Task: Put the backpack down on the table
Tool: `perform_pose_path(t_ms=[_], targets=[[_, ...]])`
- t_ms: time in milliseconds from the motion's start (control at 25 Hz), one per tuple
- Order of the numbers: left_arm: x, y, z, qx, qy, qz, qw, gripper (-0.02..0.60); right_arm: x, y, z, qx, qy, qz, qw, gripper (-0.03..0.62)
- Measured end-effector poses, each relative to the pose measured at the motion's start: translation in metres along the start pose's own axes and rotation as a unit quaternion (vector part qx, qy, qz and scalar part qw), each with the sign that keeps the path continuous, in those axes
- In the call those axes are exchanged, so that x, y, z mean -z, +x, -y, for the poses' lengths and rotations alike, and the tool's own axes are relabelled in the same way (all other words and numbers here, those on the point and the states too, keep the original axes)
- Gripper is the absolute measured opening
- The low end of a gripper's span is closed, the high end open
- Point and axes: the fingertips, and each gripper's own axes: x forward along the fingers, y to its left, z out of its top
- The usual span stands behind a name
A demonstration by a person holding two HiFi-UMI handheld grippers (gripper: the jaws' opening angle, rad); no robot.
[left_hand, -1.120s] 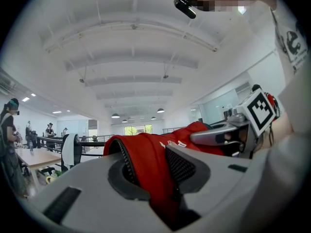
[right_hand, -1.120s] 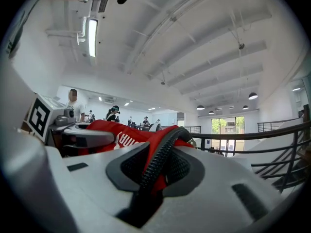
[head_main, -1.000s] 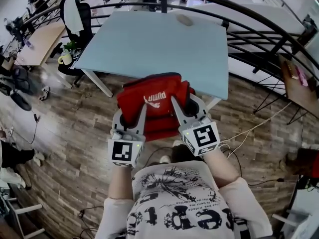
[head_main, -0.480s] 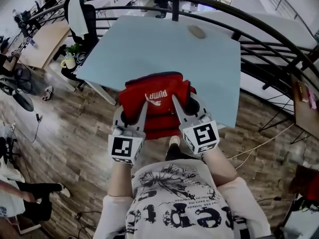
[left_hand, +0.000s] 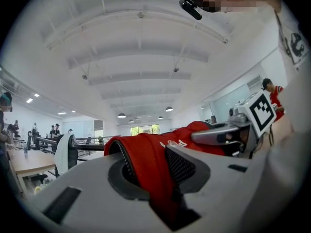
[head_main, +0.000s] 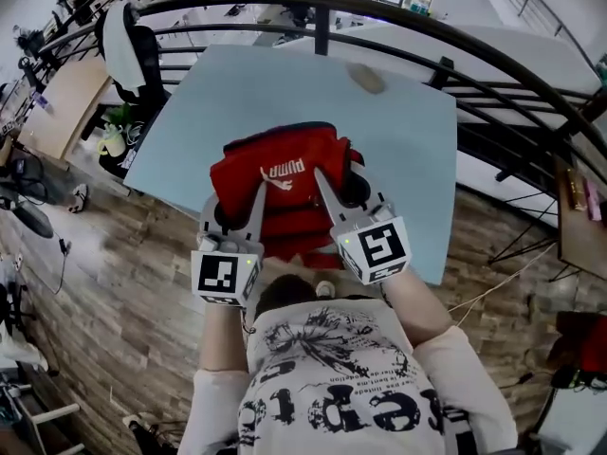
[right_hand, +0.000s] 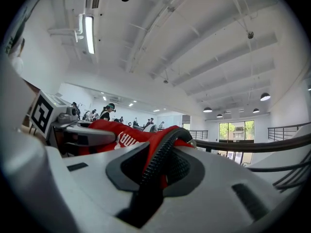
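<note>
Wood-plank floor [head_main: 123,282] and a black railing [head_main: 493,50] frame a pale blue worktop [head_main: 398,131].

Head view: the red backpack [head_main: 280,173] lies over the worktop's near edge. It is carried between the left gripper [head_main: 254,197] and the right gripper [head_main: 321,180], one at each side. Whether its underside touches the worktop cannot be told. Its printed face turns upward, and the white logo [head_main: 281,172] reads upside down from the person's side. The long axis appears to run away from the person, though the bunched cloth leaves this uncertain.

Left gripper view: the fingers [left_hand: 187,165] are clamped on a fold of red fabric edged with black zip.

Right gripper view: the fingers [right_hand: 182,166] pinch red fabric and a black zip edge likewise.

Judgement: the carry to the worktop is nearly done. Lowering, settling and release are left.
</note>
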Motion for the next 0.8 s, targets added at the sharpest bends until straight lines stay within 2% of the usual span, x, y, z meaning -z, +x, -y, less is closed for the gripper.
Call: perform_pose_path(t_ms=[320,560,800], targets=[[0.000,0.118,-0.062,0.036,-0.005,-0.017,0.9992,0.094,-0.002,0.101,0.074,0.027,0.012,-0.025,0.999,0.064],[0.018,0.215,-0.106,0.095,-0.010,-0.021,0.9952,0.094,0.017,0.175,0.133,0.083,0.029,-0.037,0.995,0.064],[0.037,0.279,-0.135,0.153,-0.014,-0.014,0.9881,0.094,0.035,0.223,0.166,0.141,0.031,-0.046,0.989,0.063]])
